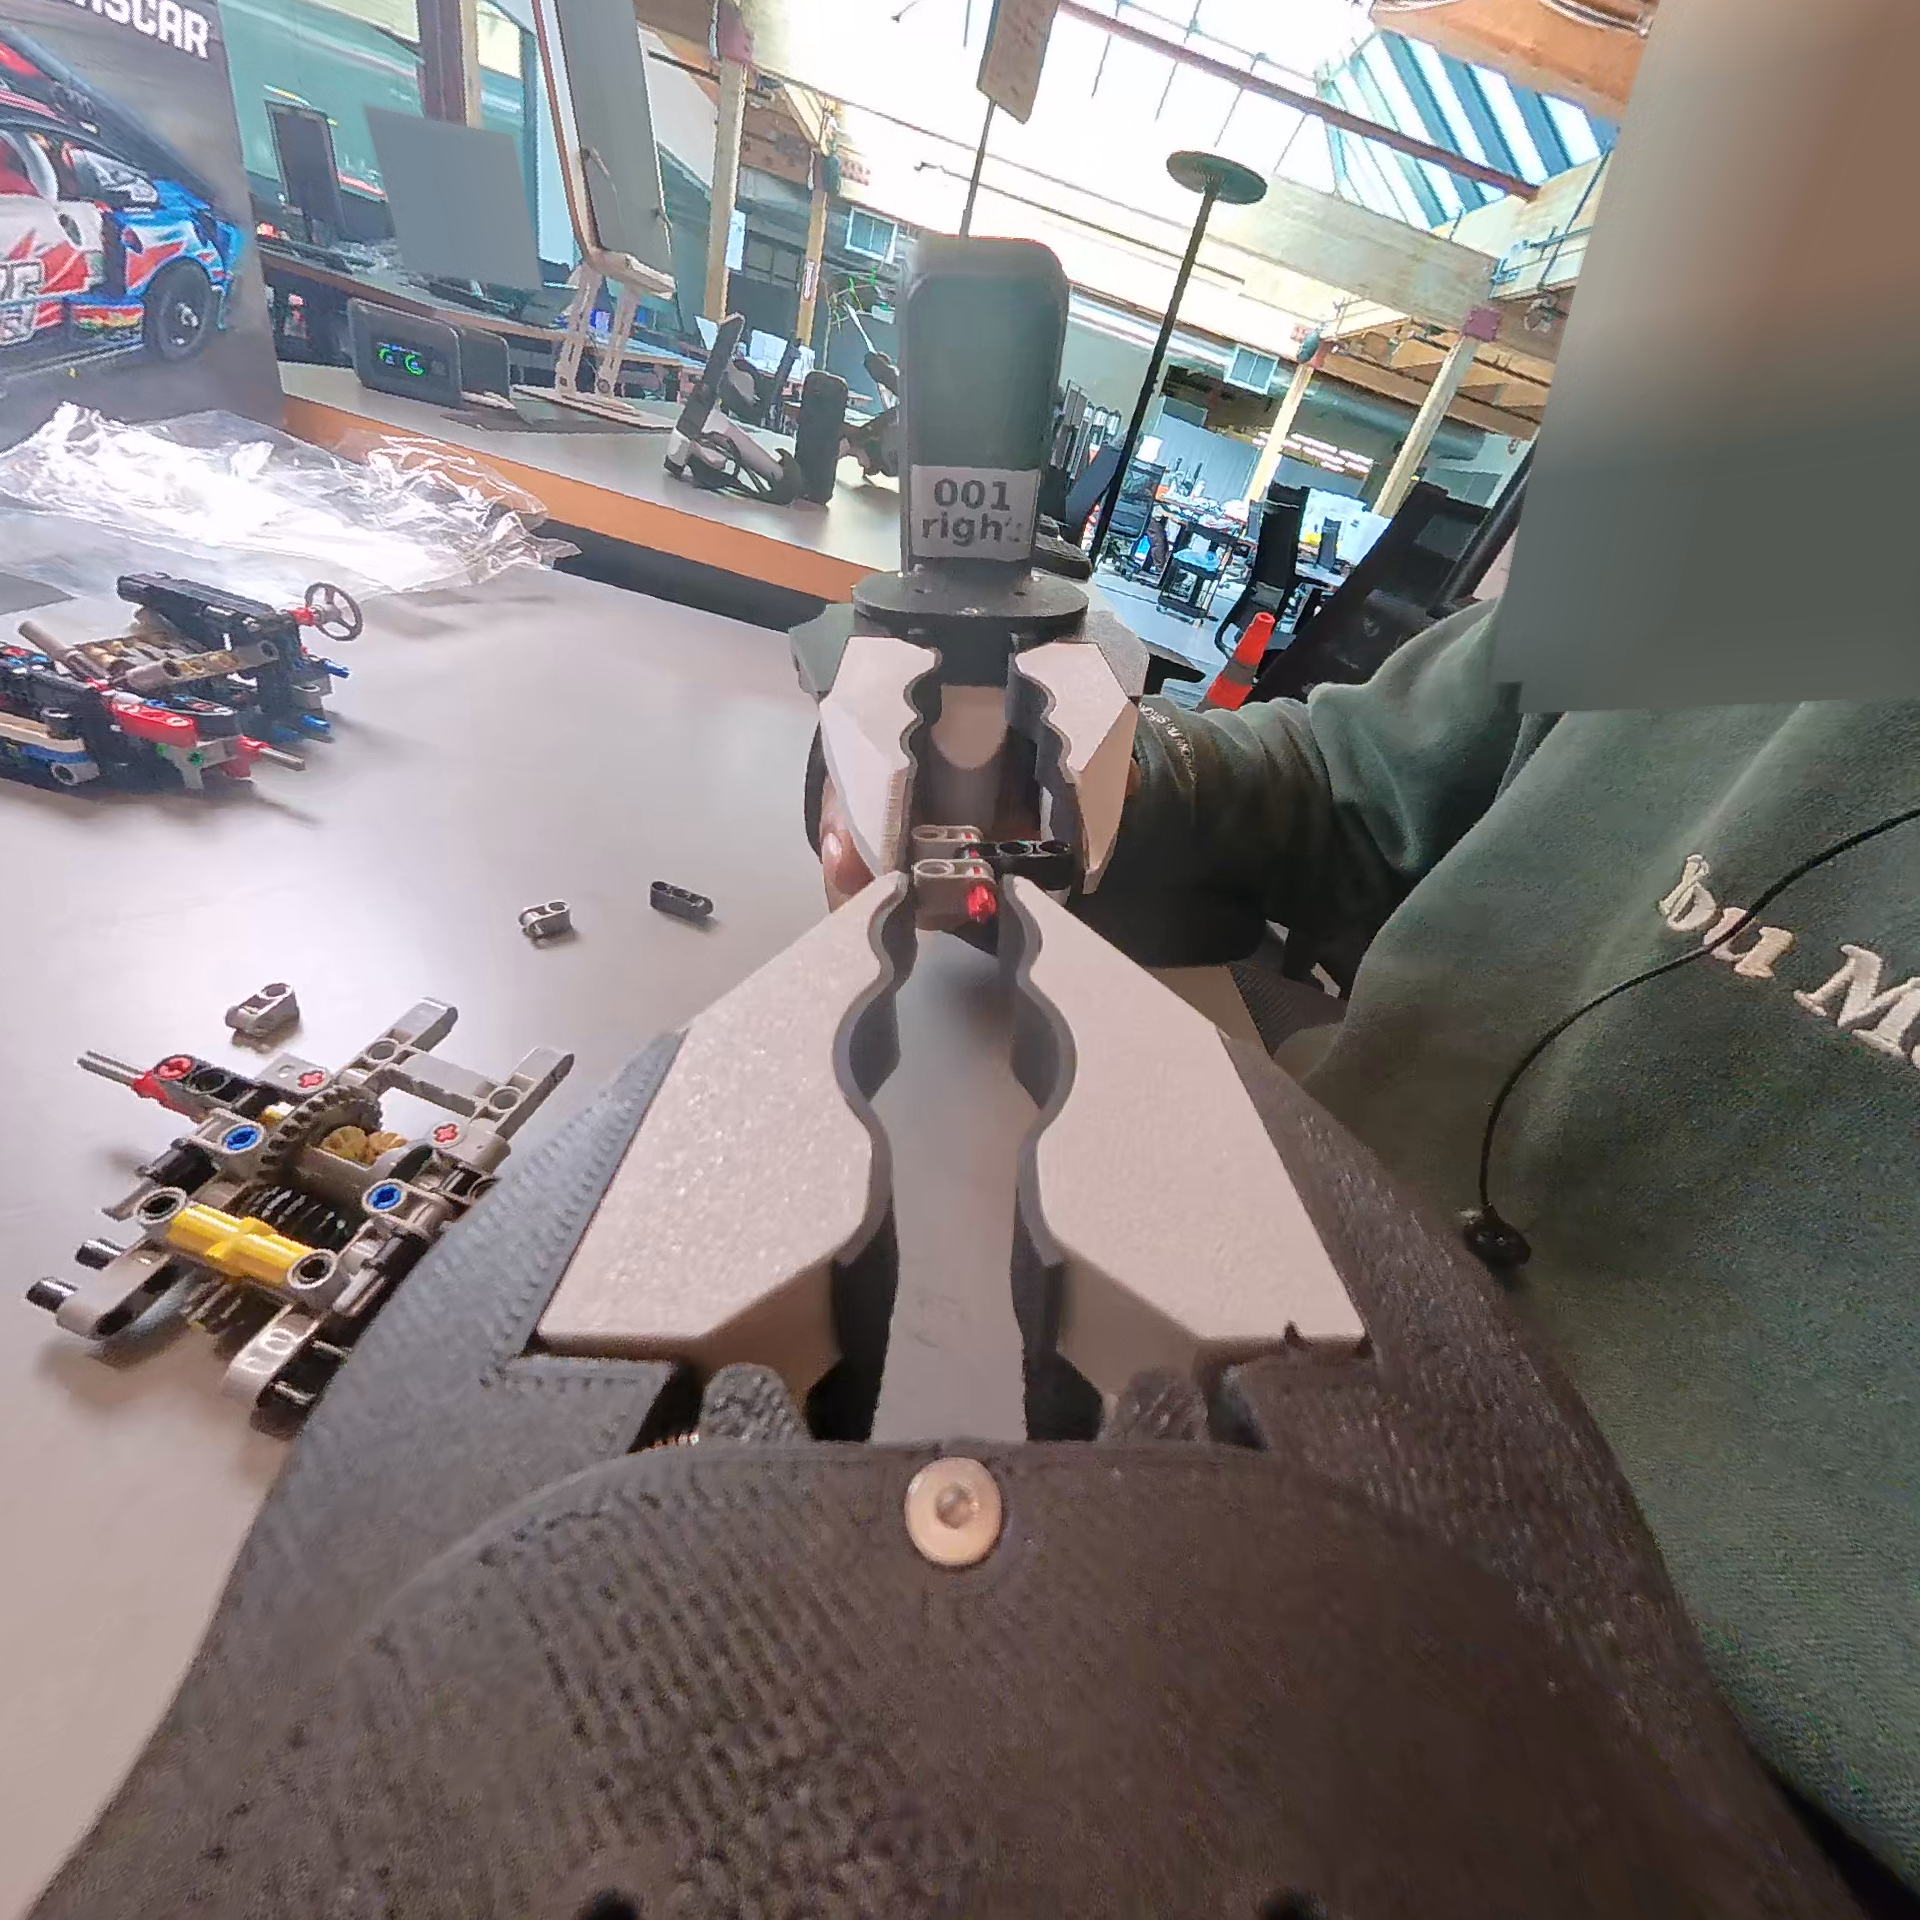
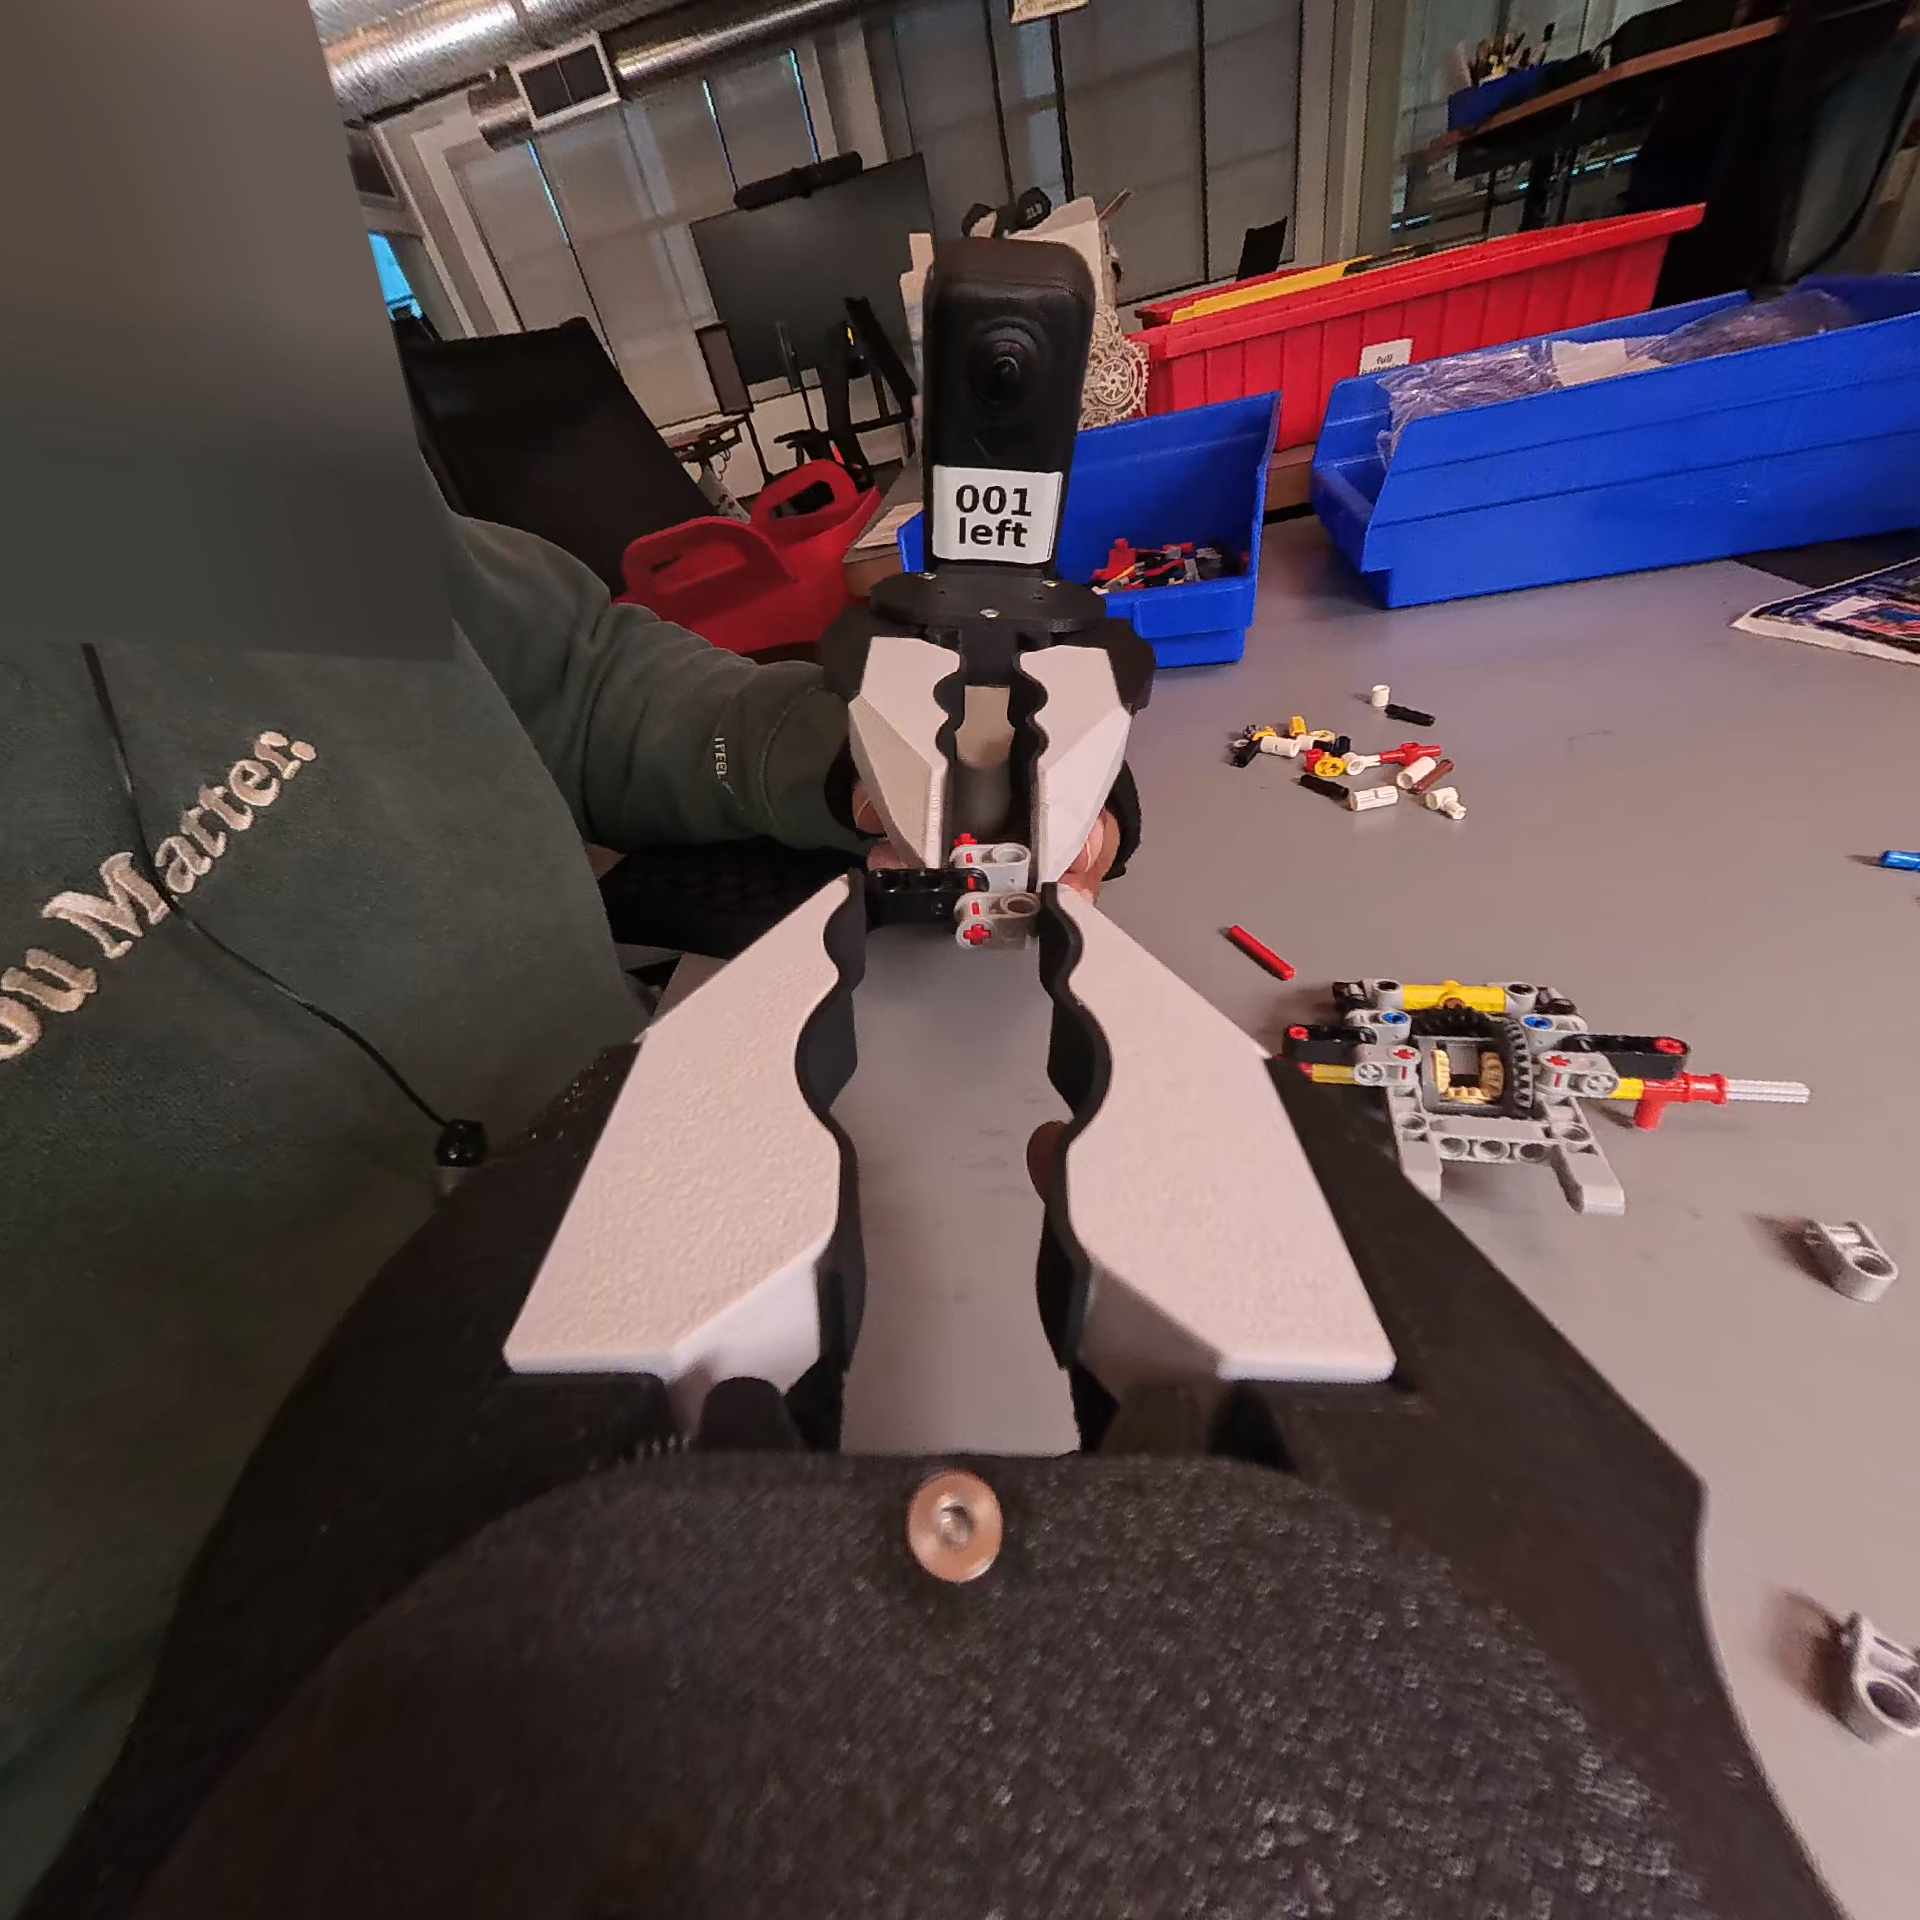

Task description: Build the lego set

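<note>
Small assembly: a black beam (image 1: 1023, 854) with grey connectors (image 1: 948, 871) and red pin ends is held in mid-air between the two claw tips, above the table's near edge and in front of the person's green sweatshirt (image 1: 1714, 1039).
Left claw (image 1: 951, 902): closed on the lower grey connector (image 2: 997, 852); a firm pinch is judged from the narrow gap at the tips.
Right claw (image 2: 961, 902): closed on the black beam (image 2: 914, 891), tip to tip with the left claw.
Step in hand: a connector is judged to be in the course of being pressed onto the beam.
Risk, slip: the parts are small and held only at the tips, so a skewed push could twist a piece out and drop it to the table.
Risk, misalignment: if pin and hole are not lined up, the joint could jam or seat only halfway.
Gear subassembly (image 2: 1475, 1070): laid flat on the table, well apart from the claws, with a yellow part and a dark gear ring.
Loose parts: grey connectors (image 1: 548, 916) and a heap of small pieces (image 2: 1351, 764) are scattered on the table.
Car chassis (image 1: 166, 681): partly built, towards the table's far corner, near crumpled clear plastic (image 1: 260, 488).
Table (image 1: 499, 790): smooth grey top.
Room: an open workshop is seen, with blue bins (image 2: 1621, 468) and a red bin (image 2: 1403, 312) at the table's far edge.
</note>
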Tool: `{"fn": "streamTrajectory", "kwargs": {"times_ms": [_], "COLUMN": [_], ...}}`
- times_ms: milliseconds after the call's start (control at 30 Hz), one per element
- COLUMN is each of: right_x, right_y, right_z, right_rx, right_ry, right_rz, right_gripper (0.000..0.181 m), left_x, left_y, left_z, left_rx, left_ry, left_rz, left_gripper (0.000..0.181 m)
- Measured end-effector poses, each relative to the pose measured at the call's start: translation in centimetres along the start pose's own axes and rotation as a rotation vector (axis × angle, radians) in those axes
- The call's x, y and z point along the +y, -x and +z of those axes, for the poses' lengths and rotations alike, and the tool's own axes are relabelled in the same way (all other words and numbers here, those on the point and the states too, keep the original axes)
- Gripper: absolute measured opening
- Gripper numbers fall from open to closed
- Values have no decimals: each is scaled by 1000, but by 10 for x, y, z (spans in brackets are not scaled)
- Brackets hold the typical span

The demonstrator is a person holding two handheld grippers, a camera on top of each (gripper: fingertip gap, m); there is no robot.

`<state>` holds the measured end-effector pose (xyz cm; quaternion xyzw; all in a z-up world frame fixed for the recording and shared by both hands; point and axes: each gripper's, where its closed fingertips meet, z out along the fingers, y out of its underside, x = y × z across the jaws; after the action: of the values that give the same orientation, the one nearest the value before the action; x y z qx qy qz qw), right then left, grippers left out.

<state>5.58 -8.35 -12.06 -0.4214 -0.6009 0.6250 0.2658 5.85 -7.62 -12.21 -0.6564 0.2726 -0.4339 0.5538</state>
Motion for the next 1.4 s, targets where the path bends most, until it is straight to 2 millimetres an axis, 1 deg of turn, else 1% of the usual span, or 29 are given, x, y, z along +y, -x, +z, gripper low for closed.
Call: {"fn": "streamTrajectory", "kwargs": {"times_ms": [300,467,567,667,767,867,1033,1200,1300,1400], "right_x": [3,4,5,9,15,14,19,37,48,57], "right_y": [-8,-9,-9,-6,-6,-9,-21,-42,-57,-64], "right_z": [-1,-2,-2,0,1,1,-2,-9,-16,-19], "right_rx": [41,36,28,15,30,49,137,267,347,378], "right_ry": [14,15,20,49,86,87,129,262,345,397], "right_rz": [-18,9,24,15,-20,-33,-113,-211,-232,-232], "right_gripper": [32,36,37,32,31,31,31,31,31,31], "left_x": [1,0,3,4,6,7,10,13,15,16], "left_y": [8,7,7,6,7,10,23,39,46,51], "left_z": [-2,-2,-2,-2,-1,-2,-5,-10,-12,-13], "left_rx": [-20,-26,-31,-32,-35,-53,-112,-198,-250,-289], "left_ry": [1,-2,15,18,28,29,47,69,87,99], "left_rz": [-61,-12,19,36,44,49,30,30,48,65], "left_gripper": [13,13,13,13,13,14,14,15,21,34]}}
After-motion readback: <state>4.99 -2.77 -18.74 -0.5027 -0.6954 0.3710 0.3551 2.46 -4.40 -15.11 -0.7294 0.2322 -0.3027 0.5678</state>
